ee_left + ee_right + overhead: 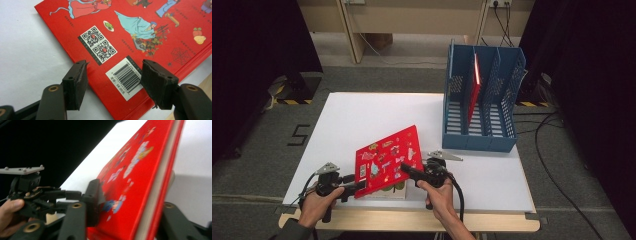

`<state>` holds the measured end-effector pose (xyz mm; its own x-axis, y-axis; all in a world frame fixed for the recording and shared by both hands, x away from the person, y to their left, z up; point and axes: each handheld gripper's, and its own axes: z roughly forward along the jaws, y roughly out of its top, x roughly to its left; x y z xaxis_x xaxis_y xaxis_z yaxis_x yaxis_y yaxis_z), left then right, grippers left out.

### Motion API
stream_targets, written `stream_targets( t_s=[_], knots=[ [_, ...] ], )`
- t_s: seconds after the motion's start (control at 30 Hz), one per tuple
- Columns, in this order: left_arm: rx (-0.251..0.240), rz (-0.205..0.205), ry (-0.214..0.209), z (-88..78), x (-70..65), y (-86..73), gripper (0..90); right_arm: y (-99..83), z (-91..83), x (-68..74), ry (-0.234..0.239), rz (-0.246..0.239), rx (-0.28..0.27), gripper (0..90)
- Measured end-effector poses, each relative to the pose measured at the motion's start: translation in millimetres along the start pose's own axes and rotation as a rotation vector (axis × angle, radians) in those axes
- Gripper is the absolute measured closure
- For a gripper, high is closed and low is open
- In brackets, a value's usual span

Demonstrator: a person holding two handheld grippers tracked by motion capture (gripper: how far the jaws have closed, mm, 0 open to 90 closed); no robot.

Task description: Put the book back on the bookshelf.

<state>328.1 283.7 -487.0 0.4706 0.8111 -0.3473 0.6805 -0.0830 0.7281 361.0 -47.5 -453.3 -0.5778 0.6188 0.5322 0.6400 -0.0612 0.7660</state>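
Observation:
A red hardcover book (387, 160) with cartoon figures is tilted up off the front of the white table (362, 115). My right gripper (404, 169) holds its right edge. In the right gripper view the jaws straddle the book (140, 182), one pad on the printed cover and the other behind the back, so this gripper (131, 195) is shut on it. My left gripper (358, 186) sits at the book's lower left corner. In the left gripper view its pads (113, 75) stand apart in front of the barcode corner of the book (140, 30), not pressing on it.
A second, pale book (388, 191) lies under the red one near the table's front edge. A blue slotted file rack (479, 142) stands at the back right with a red book (474, 90) upright in it. My left gripper (32, 192) and its hand appear in the right gripper view.

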Motion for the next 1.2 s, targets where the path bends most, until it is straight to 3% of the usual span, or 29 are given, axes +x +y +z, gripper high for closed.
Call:
stream_targets(
  t_s=[0.1, 0.33, 0.43, 0.53, 0.67, 0.8, 1.07, 1.2],
  knots=[
    [-0.006, -0.005, -0.001, -0.1, 0.4, 0.1, 36.6, 0.7, 1.7, 4.7, -0.017, -0.031, -0.02, 61.5],
    [-0.028, -0.001, 0.006, -1.4, 1.1, 3.9, 34.2, 16.7, 9.4, 16.4, 0.011, -0.006, -0.073, 65.2],
    [-0.051, -0.003, 0.018, -4.0, 3.6, 4.7, 34.5, 31.0, 20.0, 27.2, 0.038, -0.01, -0.103, 67.1],
    [-0.065, -0.011, 0.025, -6.9, 6.7, 5.3, 34.5, 42.7, 31.2, 38.1, 0.04, -0.056, -0.117, 70.5],
    [-0.096, -0.022, 0.044, -9.8, 10.4, 6.0, 34.2, 53.8, 46.9, 46.1, 0.048, -0.084, -0.123, 74.4],
    [-0.125, -0.014, 0.08, -13.7, 14.4, 7.8, 35.1, 65.6, 60.1, 52.4, 0.08, -0.069, -0.134, 77.8],
    [-0.167, -0.008, 0.091, -16.0, 14.1, 8.0, 35.3, 92.5, 69.3, 73.7, 0.103, -0.145, -0.12, 79.7],
    [-0.19, -0.004, 0.094, -18.1, 15.2, 8.4, 35.6, 110.7, 60.3, 85.2, 0.065, -0.266, -0.132, 79.6]
  ],
)
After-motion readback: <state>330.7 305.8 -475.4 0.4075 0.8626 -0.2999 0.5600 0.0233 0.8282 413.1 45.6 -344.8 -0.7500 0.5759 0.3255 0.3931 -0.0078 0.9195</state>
